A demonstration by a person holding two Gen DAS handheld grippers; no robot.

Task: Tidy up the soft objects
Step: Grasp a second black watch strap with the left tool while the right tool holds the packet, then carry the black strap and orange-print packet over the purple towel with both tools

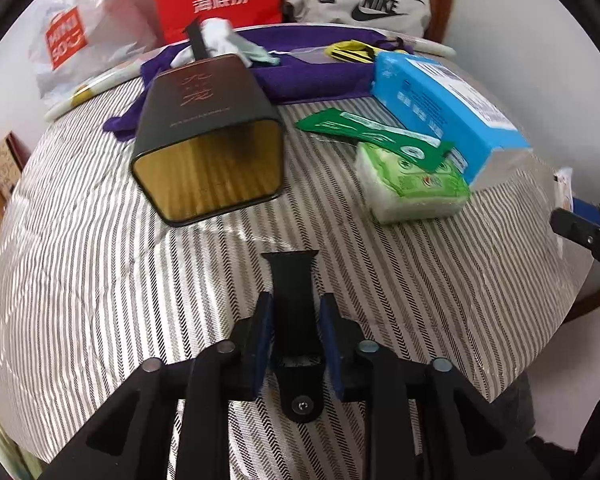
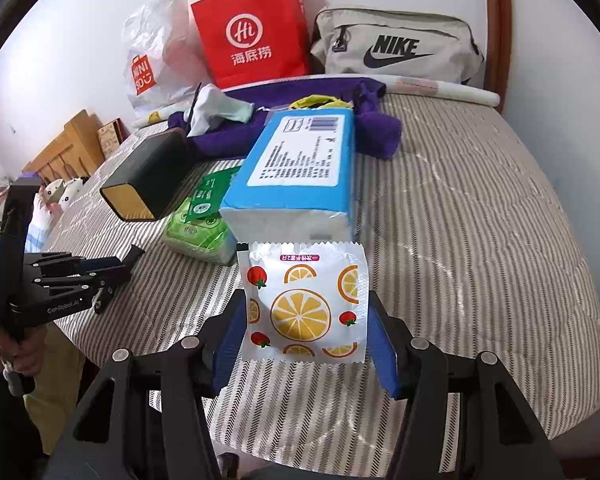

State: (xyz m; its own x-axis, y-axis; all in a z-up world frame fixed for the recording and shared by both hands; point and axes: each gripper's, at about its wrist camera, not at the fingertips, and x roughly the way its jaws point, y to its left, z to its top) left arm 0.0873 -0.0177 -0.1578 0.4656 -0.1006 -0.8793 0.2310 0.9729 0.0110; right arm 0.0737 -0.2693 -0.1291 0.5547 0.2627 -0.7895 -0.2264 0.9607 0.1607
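A fruit-printed sachet [image 2: 306,304] is being gripped edge to edge by the right tool [image 2: 306,328], held upright above the near end of the striped bed [image 2: 480,208], while a flat black strap-like piece [image 1: 294,280] is being pinched by the left tool [image 1: 294,320], its blue pads pressed against the piece's two sides. The sorting is being judged as barely begun: most of the soft things are still being left scattered across the bed, with nothing visibly gathered into a pile or a container. A blue tissue pack [image 2: 300,172] is lying on its side just beyond the sachet, a green-wrapped tissue packet [image 1: 416,184] is being pressed against its lower corner, and a green foil sachet [image 1: 364,128] is draped partly over that packet. A purple towel [image 1: 312,68] is being left crumpled toward the far edge, with a white cloth [image 2: 216,108] bunched on top of it and something yellow and black behind, too small to be identified. A dark box [image 1: 208,136] with a gold inner wall is lying tipped on its side, open mouth toward the left camera and empty as far as can be seen; it is being read as a likely receptacle. The held sachet is looking glossy and slightly puffed, printed with orange slices and tomatoes, its crimped edges uncreased.
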